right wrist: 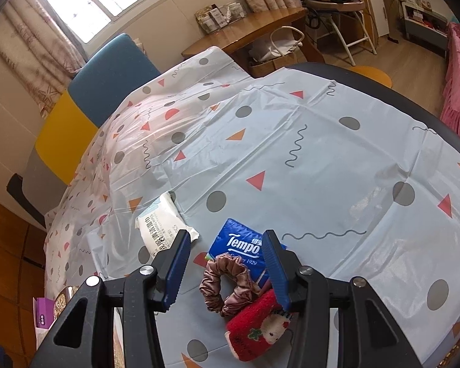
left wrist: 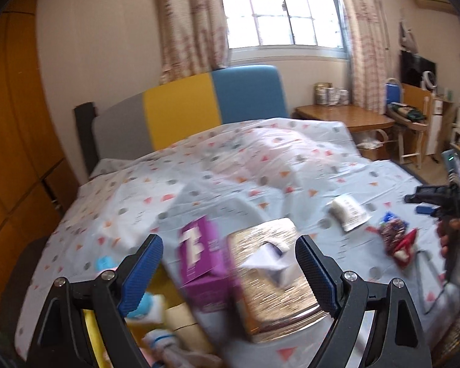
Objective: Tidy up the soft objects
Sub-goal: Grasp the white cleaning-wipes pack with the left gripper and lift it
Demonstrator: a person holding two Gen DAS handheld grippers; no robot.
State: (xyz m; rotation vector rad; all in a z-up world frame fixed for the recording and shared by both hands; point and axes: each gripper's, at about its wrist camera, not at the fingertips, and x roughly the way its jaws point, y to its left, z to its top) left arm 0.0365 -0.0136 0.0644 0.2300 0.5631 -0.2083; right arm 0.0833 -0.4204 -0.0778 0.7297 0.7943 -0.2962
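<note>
the left gripper hangs over the patterned bed cover with its fingers spread wide and nothing between the pads — a gold tissue box and a purple box lie blurred just beyond. the right gripper is also spread apart, empty; between its fingers lie a pink scrunchie, a blue tissue pack at 12 o'clock and a red sock at 5 o'clock, with a white wipes pack at 10 o'clock.

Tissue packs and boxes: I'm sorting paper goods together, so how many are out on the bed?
3. A gold tissue box sits between the left tool's fingers, a blue Tempo tissue pack lies ahead of the right tool, and a white soft wipe pack lies left of that. Others may be hidden.
</note>
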